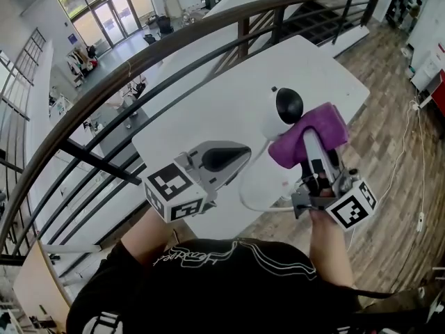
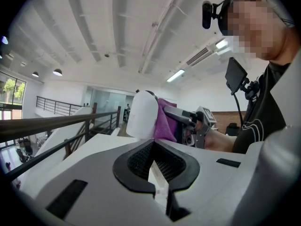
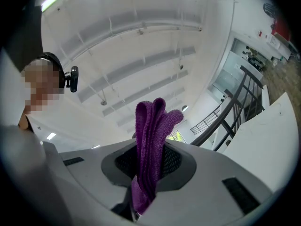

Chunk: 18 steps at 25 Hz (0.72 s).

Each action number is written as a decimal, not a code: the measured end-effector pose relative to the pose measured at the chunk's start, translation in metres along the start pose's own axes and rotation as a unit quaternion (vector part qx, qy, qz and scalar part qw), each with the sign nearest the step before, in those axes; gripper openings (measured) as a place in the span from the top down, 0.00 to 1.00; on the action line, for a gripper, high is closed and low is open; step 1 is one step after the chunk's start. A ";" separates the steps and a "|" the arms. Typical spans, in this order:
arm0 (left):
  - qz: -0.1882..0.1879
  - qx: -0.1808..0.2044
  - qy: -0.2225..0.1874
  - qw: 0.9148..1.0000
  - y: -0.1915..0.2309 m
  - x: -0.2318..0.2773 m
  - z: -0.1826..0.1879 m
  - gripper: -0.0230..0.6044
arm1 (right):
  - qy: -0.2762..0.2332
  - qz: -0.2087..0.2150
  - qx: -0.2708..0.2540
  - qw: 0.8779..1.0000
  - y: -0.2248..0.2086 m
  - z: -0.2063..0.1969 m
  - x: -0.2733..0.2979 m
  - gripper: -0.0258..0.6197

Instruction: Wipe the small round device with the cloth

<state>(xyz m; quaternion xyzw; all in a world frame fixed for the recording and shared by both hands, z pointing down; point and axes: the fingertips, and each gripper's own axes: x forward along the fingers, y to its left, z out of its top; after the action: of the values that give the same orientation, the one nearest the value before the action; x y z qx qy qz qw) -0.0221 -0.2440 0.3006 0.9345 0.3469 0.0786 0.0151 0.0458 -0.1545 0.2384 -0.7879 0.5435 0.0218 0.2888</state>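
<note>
The right hand-held gripper [image 1: 310, 145] is pinching the purple cloth [image 1: 327, 127] in a folded wad that stands up out of its jaws. The small round device [image 1: 281, 110], a white ball with a black face on a white stand, sits just beyond and to the left of that gripper's tips, with the cloth bunched against its near right side. The left hand-held gripper [image 1: 243, 155] has its jaws pressed together; the device's stand is just ahead of its tips. A sliver of white shows in the slit between its pads, and I cannot tell whether that is part of the device. To wipe well, I would press the loose bulge of the cloth onto the ball, not the hard jaw ends, and sweep it round the curve in short arcs, going lightly over the black face. The left hand-held gripper looks best used as a brace low on the stand, since a tall, light device may tip or skid under a sideways push. The white worktop [image 1: 229, 96] is smooth and bare ahead of both grippers, so it offers little grip. It stands beside a dark railing [image 1: 139, 61] over an open hall, with wooden floor [image 1: 389, 103] to the right of the right hand-held gripper.
</note>
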 end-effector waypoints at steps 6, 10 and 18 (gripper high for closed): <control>0.001 -0.006 0.005 1.000 0.001 0.001 -0.010 0.95 | 0.017 -0.020 -0.001 1.000 -0.017 -0.014 -0.005 0.87; 0.001 -0.010 0.009 1.000 0.001 0.003 -0.016 0.95 | 0.033 -0.026 -0.004 0.999 -0.022 -0.019 -0.006 0.87; 0.005 -0.009 0.005 1.000 -0.002 0.002 -0.013 0.95 | 0.099 -0.052 -0.026 0.993 -0.024 -0.023 -0.004 0.87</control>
<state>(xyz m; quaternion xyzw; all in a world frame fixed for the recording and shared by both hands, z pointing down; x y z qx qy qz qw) -0.0237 -0.2419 0.3136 0.9355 0.3420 0.0865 0.0212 0.0587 -0.1557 0.2691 -0.8204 0.5272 -0.0571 0.2139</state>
